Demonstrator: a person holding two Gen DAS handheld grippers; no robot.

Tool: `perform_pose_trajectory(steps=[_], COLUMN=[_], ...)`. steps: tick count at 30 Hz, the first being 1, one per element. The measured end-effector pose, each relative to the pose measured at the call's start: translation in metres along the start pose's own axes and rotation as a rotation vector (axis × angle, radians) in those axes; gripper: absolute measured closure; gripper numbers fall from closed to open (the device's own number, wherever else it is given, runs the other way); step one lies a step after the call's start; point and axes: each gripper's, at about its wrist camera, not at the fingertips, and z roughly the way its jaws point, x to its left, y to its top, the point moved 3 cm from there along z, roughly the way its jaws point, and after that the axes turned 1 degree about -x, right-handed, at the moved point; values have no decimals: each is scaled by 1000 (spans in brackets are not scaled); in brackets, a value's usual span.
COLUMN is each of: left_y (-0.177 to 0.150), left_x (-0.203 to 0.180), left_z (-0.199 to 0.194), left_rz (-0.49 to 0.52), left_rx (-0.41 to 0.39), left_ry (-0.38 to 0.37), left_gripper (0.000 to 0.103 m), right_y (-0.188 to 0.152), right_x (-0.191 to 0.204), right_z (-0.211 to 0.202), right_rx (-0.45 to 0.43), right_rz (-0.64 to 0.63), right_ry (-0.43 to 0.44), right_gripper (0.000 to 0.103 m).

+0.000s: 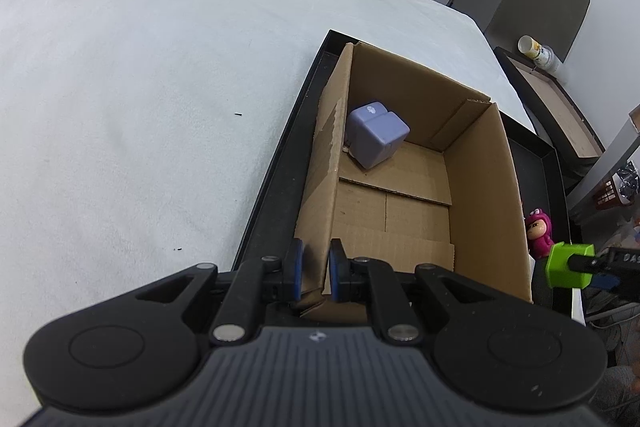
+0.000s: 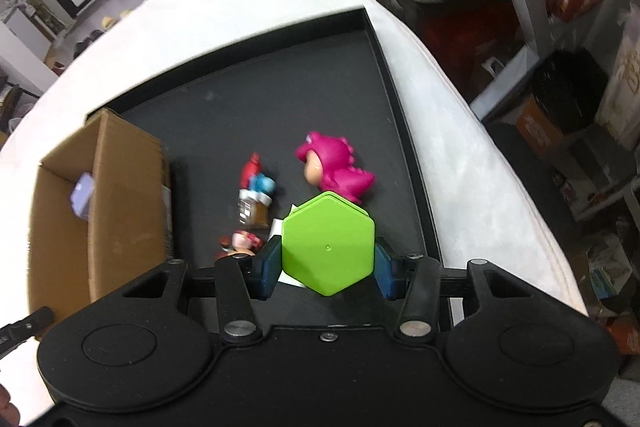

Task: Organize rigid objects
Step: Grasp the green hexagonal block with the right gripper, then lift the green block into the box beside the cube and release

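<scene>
A: Where is the green block (image 2: 328, 245)?
B: Low in the middle of the right wrist view, between the blue pads (image 2: 267, 263) of the right tool (image 2: 326, 267). The pads sit against both its sides, so it is clamped.
A: What is around it?
B: Just above it a pink dinosuit figure (image 2: 336, 165) lies on the black tray (image 2: 280, 75). To the left lie a red and blue figure (image 2: 256, 187) and another small figure (image 2: 240, 242).
A: And the cardboard box (image 1: 480, 187)?
B: It stands in the tray, open on top. A lilac cube (image 1: 376, 139) rests in its upper left corner in the left wrist view.
A: The left tool (image 1: 316, 267)?
B: At the bottom centre, its pads pinch the box's near wall. The tray lies on a white worktop (image 1: 140, 87).
</scene>
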Motion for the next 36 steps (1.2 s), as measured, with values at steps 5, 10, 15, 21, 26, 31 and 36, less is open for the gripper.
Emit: perform_pose_trajectory(steps=[5,10,15,21,26,31,36], left_y=[-1,-1,-1,-1,-1,-2,-1], left_x=[0,1,2,2,2,2,2], left_z=[0,0,0,-1,-1,-1,0], left_rz=[0,-3,-9,-9,-9,-8,-10], left_rx=[-2,-1,0,0,1,1,5], left_ry=[-4,-7,-8,-7,-7,-6,-7], left_gripper=[91,91,91,91,91,91,91], right_y=[9,17,25,32,36,40,45], right_x=[17,34,48,70,91,115,137], right_z=[-16,-28,-36,-42,-41,-37,-32], right_rx=[-34,-61,-87,-105,-106,-105,-105], right_rz=[-27,-49,-69,-94,-108,-136,-157], right_ry=[40,74,85,128,169,202,239], right_gripper=[57,57,57,57,57,57,57])
